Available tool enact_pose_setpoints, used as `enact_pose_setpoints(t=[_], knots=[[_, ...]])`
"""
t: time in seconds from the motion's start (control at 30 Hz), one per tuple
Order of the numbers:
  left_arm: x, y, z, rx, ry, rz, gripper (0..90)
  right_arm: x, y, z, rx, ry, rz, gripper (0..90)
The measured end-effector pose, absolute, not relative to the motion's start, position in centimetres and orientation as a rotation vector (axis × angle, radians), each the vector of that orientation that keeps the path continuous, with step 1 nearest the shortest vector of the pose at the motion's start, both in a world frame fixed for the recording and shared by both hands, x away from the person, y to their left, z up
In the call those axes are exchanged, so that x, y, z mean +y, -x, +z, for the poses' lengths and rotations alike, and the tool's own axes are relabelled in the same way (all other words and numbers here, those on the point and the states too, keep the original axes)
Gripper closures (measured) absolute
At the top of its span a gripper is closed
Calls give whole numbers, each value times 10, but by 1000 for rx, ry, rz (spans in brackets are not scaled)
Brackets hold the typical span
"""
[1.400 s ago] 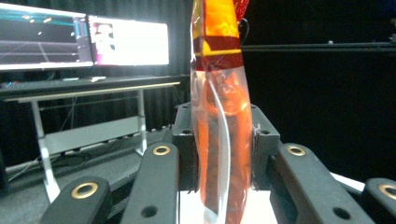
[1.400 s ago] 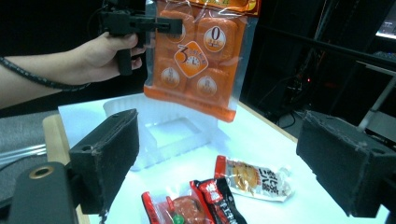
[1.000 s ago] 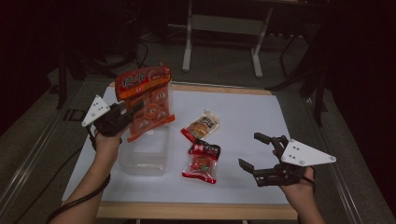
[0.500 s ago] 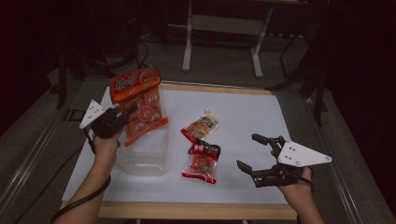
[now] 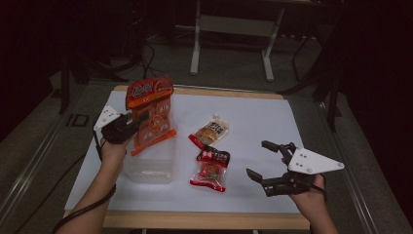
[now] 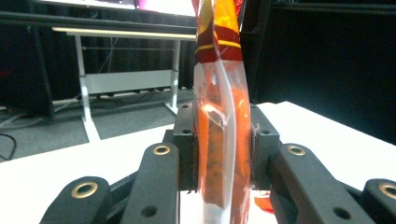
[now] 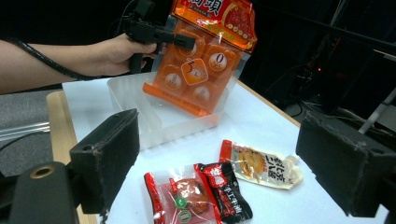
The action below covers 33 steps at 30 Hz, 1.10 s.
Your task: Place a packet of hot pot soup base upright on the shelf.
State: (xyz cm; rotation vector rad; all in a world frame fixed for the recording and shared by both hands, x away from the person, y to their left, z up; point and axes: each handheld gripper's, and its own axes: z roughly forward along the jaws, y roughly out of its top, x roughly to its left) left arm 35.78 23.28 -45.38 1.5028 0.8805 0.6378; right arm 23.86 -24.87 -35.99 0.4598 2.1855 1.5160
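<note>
Orange snack pack [image 5: 151,117]: light, crinkly, slippery film; left tongs [image 5: 139,121] clamp its side edge. Right tongs [image 5: 265,161] wide, empty.

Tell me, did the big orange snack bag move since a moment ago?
Yes. The orange snack bag, clamped in the left gripper, has sunk lower and tilted, nearer the clear plastic bin, while the small packets nearby stayed put.

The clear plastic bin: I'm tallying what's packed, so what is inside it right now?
The clear plastic bin looks empty inside. The orange snack pack, held by the left gripper, hangs over it with its lower edge about at the rim; the floor beneath that edge is covered.
</note>
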Motion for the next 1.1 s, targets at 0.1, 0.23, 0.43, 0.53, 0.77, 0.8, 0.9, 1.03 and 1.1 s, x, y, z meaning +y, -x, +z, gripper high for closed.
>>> enact_pose_setpoints(t=[0.1, 0.23, 0.43, 0.53, 0.77, 0.8, 0.9, 1.03, 1.1], knots=[[235, -359, -458, 901, -1526, 616, 712, -249, -238, -360, 2190, -457, 1513, 134], [237, -356, -465, 907, -1539, 627, 710, -249, -238, -360, 2191, -457, 1512, 134], [240, -354, -474, 908, -1568, 635, 705, -249, -238, -361, 2193, -464, 1518, 134], [245, -352, -477, 910, -1563, 630, 704, -248, -238, -363, 2197, -463, 1518, 134], [258, -351, -486, 963, -1532, 593, 696, -246, -240, -366, 2208, -466, 1518, 134], [258, -351, -486, 966, -1535, 594, 693, -246, -240, -367, 2211, -465, 1517, 134], [258, -351, -486, 973, -1534, 613, 674, -245, -240, -367, 2216, -464, 1515, 134], [259, -350, -483, 985, -1504, 605, 610, -245, -240, -368, 2212, -466, 1521, 135], [260, -349, -481, 983, -1496, 598, 570, -246, -241, -368, 2212, -468, 1521, 137]])
